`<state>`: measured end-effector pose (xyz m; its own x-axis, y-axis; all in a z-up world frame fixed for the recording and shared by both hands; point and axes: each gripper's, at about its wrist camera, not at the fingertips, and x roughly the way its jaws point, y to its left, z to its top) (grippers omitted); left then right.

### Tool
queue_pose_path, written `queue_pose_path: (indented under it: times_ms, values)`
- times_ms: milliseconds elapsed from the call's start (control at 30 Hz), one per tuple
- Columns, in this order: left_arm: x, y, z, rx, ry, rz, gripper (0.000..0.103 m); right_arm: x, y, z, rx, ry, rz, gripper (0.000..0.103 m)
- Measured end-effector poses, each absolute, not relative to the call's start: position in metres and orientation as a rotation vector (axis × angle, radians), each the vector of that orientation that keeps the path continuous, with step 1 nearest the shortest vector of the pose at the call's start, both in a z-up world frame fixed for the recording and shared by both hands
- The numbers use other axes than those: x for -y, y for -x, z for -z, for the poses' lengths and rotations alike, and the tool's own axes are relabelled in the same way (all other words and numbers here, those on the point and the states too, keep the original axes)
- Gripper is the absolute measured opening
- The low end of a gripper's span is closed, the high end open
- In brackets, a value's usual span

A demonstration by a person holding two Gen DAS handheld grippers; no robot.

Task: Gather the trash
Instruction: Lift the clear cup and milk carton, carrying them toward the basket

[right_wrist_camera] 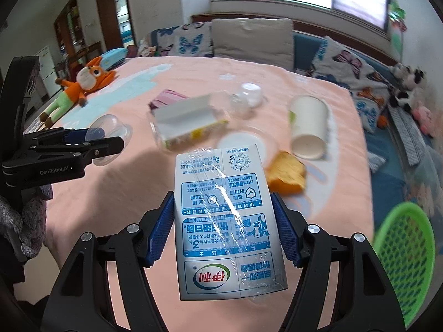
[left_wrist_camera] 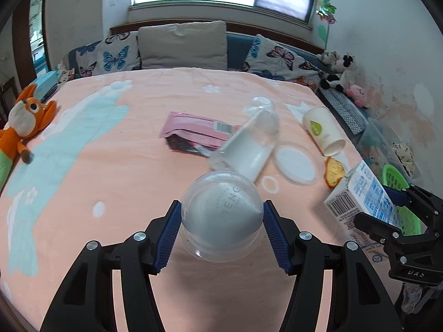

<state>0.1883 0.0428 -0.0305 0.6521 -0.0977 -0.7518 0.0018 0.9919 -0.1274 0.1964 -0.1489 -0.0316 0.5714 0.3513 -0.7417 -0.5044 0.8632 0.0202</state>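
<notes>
My left gripper (left_wrist_camera: 222, 202) is shut on a clear plastic dome cup (left_wrist_camera: 221, 221), its blue pads pressing both sides above the pink bedspread (left_wrist_camera: 110, 193). My right gripper (right_wrist_camera: 222, 194) is shut on a blue-and-white milk carton (right_wrist_camera: 224, 221). In the left wrist view that carton (left_wrist_camera: 362, 193) hangs at the right edge. Loose trash lies on the bed beyond: a paper cup (right_wrist_camera: 307, 127) on its side, a piece of bread (right_wrist_camera: 286, 177), a clear tub with a white insert (left_wrist_camera: 246, 149), a flat clear lid (left_wrist_camera: 295, 161), a pink packet (left_wrist_camera: 193, 130) and a small clear cup (left_wrist_camera: 263, 103).
A green mesh basket (right_wrist_camera: 404, 254) sits low at the bed's right side. An orange fox plush (left_wrist_camera: 25, 121) lies at the left edge. Butterfly pillows (left_wrist_camera: 182, 44) line the headboard, and plush cows (left_wrist_camera: 340, 72) sit in the far right corner by the wall.
</notes>
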Motion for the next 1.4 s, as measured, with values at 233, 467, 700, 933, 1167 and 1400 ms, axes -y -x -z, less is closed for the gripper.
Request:
queue_pose_path:
  times_ms: [233, 467, 700, 933, 1167, 1400]
  values:
    - [-0.076, -0.191, 0.033, -0.866, 0.138, -0.011, 0.058, 0.110, -0.220, 0.039, -0.841, 0.219, -0.566, 0.068]
    - [-0.104, -0.191, 0.038, -0.870, 0.165, -0.067, 0.057, 0.077, -0.234, 0.047, -0.859, 0.258, -0.619, 0.068]
    - [-0.124, -0.194, 0.050, -0.890, 0.193, -0.097, 0.058, 0.054, -0.242, 0.051, -0.862, 0.280, -0.654, 0.067]
    - [-0.134, -0.197, 0.061, -0.910, 0.211, -0.119, 0.058, 0.044, -0.246, 0.059, -0.877, 0.292, -0.664, 0.067]
    - [-0.139, -0.199, 0.070, -0.930, 0.218, -0.135, 0.058, 0.037, -0.249, 0.067, -0.893, 0.295, -0.669, 0.067]
    - [-0.141, -0.203, 0.076, -0.939, 0.213, -0.144, 0.058, 0.034, -0.253, 0.072, -0.903, 0.296, -0.661, 0.066]
